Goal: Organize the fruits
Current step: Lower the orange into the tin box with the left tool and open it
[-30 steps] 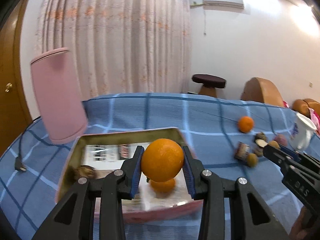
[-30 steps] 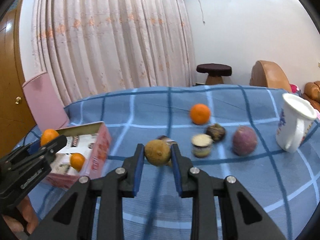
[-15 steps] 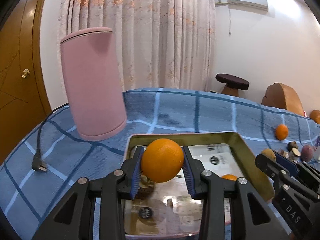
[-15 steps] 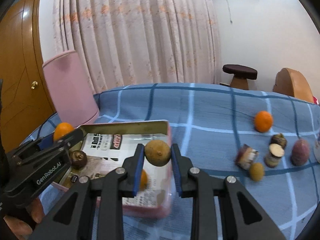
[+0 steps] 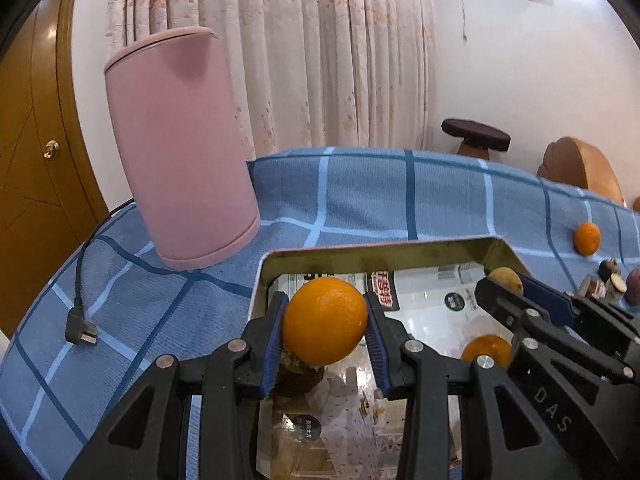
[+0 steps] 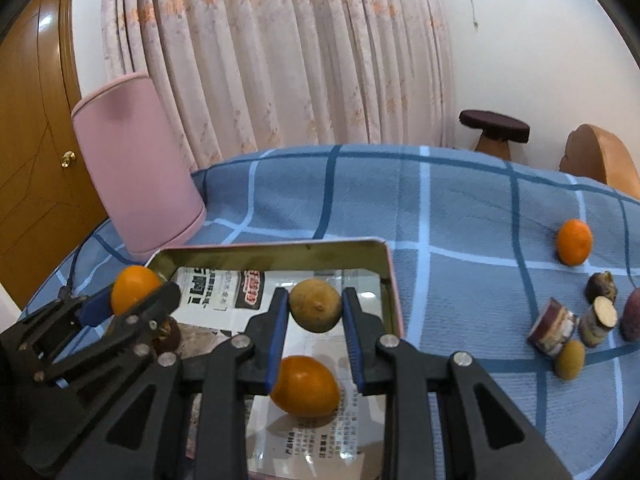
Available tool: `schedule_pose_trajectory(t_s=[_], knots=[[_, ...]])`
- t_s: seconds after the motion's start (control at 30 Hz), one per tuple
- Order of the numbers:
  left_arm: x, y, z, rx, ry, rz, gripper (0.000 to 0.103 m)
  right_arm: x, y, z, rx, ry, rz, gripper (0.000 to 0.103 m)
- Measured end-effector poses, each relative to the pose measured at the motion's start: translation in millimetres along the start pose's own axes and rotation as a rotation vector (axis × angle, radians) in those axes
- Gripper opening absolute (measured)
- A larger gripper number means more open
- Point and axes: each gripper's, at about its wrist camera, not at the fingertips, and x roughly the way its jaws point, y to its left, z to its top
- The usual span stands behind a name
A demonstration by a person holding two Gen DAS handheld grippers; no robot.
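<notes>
**A:** How do I expect the fruit to handle?

**B:** I judge the orange [image 5: 325,321] firm and fairly heavy, with a smooth rind that could roll; I take it across its widest part. The small brown fruit [image 6: 315,306] looks light, hard-skinned and round, so it likely wants only gentle pressure, again across the middle.

**A:** And the two tools?

**B:** My left hand-held gripper [image 5: 325,334] is closed about halfway, both blue pads pressed on the orange, which hangs over the near-left corner of the tin tray [image 5: 384,247], above a dark fruit [image 5: 296,372] lying there. My right hand-held gripper [image 6: 315,320] is narrower, clamped on the brown fruit, held over the tray's right half, above a second orange [image 6: 305,386] resting on the tray floor.

**A:** What remains outside?

**B:** A loose orange [image 6: 574,241] and a cluster of small pieces [image 6: 576,326] lie on the blue checked cloth [image 6: 440,208] towards the worktop's right edge, well apart from the tray.
</notes>
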Motion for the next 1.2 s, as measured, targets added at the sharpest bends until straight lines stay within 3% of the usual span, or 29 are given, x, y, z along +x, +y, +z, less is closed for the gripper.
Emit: schedule_pose_trajectory(t_s=[0.37, 0.43, 0.5, 0.57, 0.63, 0.73, 0.83, 1.2], knots=[[9.5, -2.3, -3.9, 0.021, 0.039, 0.057, 0.04, 0.2, -0.4, -1.4, 0.006, 0.007, 0.033, 0.031], [9.8, -0.1, -3.7, 0.005, 0.043, 0.052, 0.04, -0.6, -0.4, -1.8, 0.009, 0.002, 0.038, 0.039], [10.7, 1.9, -3.8, -0.009, 0.052, 0.041, 0.041, -4.5, -1.8, -2.2, 0.019, -0.017, 0.033, 0.054], [10.4, 1.9, -3.8, -0.014, 0.054, 0.029, 0.048, -12.8, -5.3, -3.4, 0.036, -0.057, 0.029, 0.065], [6.4, -0.4, -3.6, -0.007, 0.033, 0.038, 0.066, -19.9, -9.0, -4.5, 0.05, -0.089, 0.014, 0.073], [-4.8, -2.1, -3.8, -0.003, -0.027, 0.039, 0.075, -27.6, -14.2, -5.7, 0.069, -0.12, -0.008, 0.074], [-13.5, -1.8, -4.5, -0.008, -0.074, 0.048, 0.076, -31.3, -22.1, -6.1, 0.1, -0.132, -0.032, 0.074], [-18.5, 1.0, -6.5, -0.037, -0.095, 0.035, 0.076, -43.5, -37.5, -10.0, 0.143, -0.147, -0.104, 0.074]])
